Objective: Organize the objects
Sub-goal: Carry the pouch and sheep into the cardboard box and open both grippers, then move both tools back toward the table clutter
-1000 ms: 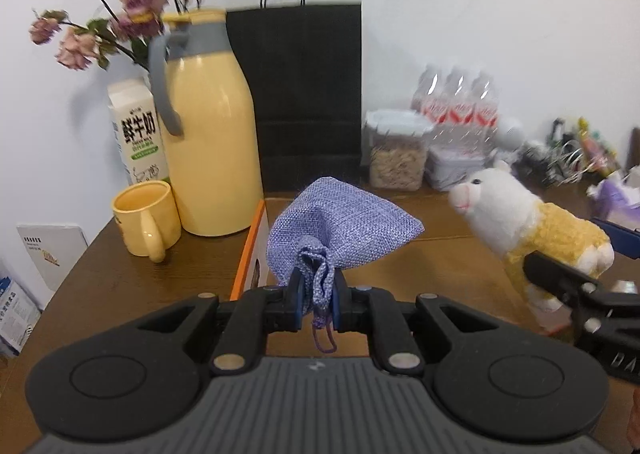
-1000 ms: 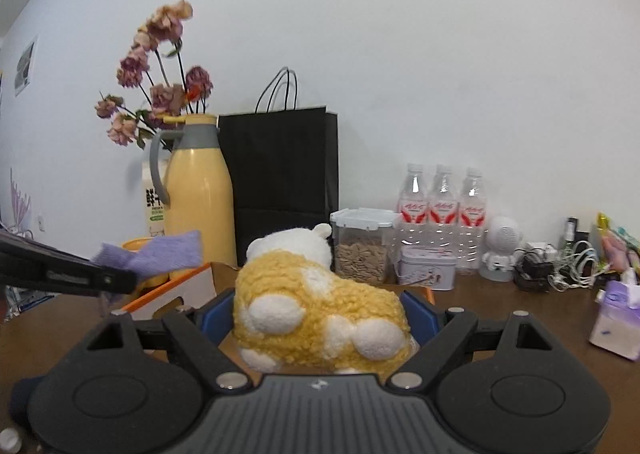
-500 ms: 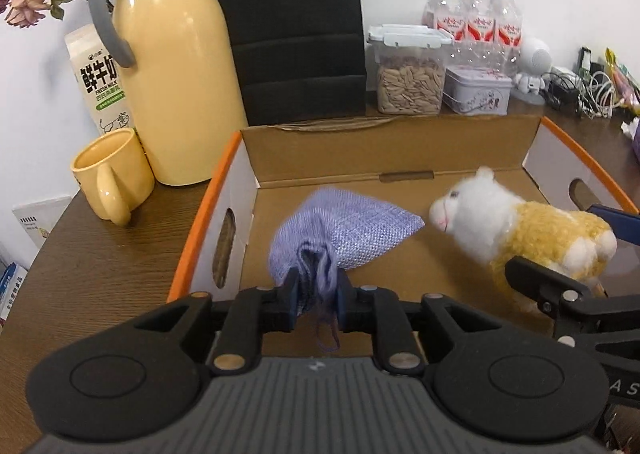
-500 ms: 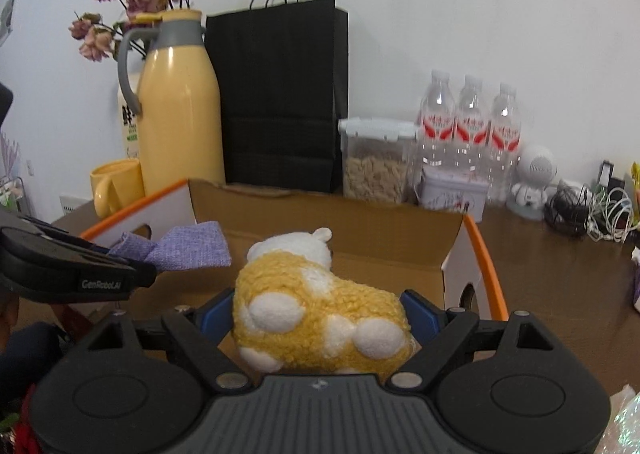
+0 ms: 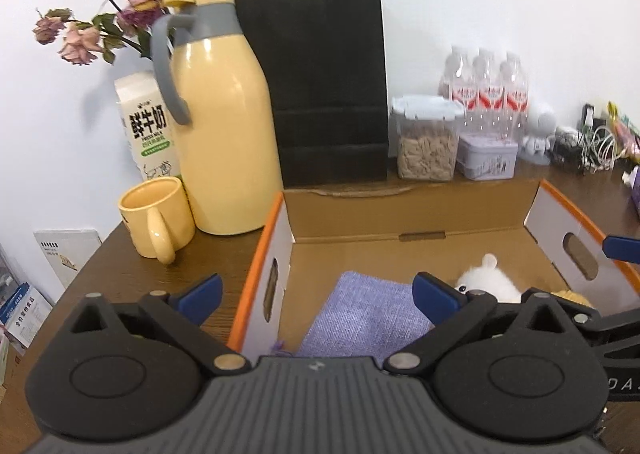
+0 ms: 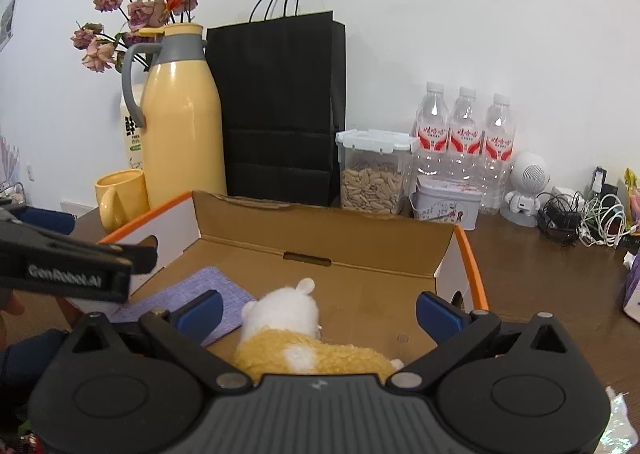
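A cardboard box (image 5: 256,266) with orange rims stands open on the brown table. Flat on its floor at the left lies a purple cloth pouch (image 5: 360,322). My left gripper (image 5: 318,296) hangs over it, its jaws opening wide, and neither pad touches the pouch. A white and yellow plush sheep (image 6: 288,310) rests in the box (image 6: 320,238) to the right of the pouch (image 6: 192,290). My right gripper (image 6: 320,314) straddles the plush with its jaws opening; the blue pads stand clear of its sides. The left gripper's finger (image 6: 68,266) reaches in at the left edge.
Behind the box stand a yellow jug (image 5: 224,134), a yellow mug (image 5: 156,218), a milk carton (image 5: 146,130), a black paper bag (image 5: 324,86), a seed jar (image 6: 372,174), a tin (image 6: 446,206) and three water bottles (image 6: 464,142). Cables (image 6: 580,218) lie at the right.
Both grippers have opened wide. The pouch left my left jaws and now lies flat in the box. The plush is out of the right pads and sits lower on the box floor.
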`<state>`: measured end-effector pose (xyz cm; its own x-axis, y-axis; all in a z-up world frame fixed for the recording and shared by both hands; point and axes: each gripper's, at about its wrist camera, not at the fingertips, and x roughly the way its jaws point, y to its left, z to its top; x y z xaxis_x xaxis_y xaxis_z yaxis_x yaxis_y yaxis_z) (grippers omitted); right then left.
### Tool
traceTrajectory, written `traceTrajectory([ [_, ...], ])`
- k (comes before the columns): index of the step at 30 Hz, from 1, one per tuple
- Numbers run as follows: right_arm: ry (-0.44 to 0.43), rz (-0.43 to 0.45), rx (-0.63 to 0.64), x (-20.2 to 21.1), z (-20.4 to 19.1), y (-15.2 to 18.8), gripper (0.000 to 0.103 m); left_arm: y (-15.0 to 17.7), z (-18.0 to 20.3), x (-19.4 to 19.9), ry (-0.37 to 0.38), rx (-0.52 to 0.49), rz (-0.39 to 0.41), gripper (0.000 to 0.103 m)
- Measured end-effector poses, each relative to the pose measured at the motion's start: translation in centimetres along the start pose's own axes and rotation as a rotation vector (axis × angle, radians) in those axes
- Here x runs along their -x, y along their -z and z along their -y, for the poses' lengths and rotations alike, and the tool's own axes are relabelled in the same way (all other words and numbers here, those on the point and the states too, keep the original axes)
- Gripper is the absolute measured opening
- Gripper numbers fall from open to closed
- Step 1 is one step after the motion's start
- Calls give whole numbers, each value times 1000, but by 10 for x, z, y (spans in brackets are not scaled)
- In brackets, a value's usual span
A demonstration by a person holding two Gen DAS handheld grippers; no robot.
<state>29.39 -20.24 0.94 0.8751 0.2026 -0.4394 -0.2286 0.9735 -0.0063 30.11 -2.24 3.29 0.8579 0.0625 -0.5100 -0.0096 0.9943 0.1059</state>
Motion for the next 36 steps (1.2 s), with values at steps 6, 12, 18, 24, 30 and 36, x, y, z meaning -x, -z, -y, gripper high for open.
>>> traceTrajectory([
  [6,1,26,11,28,-5,-5,103,-1,-7,28,23,15,39,103],
  [12,-7,41,18,65,-10,-1,103,8,-20,68,40,45,80,103],
  [18,-19,39,18,105,-15,10,103,27,-36,108,36,74,103,103],
  [24,-29,20,21,138,-24,33,103,51,-50,143,25,82,114,103],
  [30,-46,-14,17,161,-30,59,103,80,-61,167,4,96,100,103],
  [36,-55,-55,6,177,-35,84,103,111,-73,176,-37,120,59,103],
])
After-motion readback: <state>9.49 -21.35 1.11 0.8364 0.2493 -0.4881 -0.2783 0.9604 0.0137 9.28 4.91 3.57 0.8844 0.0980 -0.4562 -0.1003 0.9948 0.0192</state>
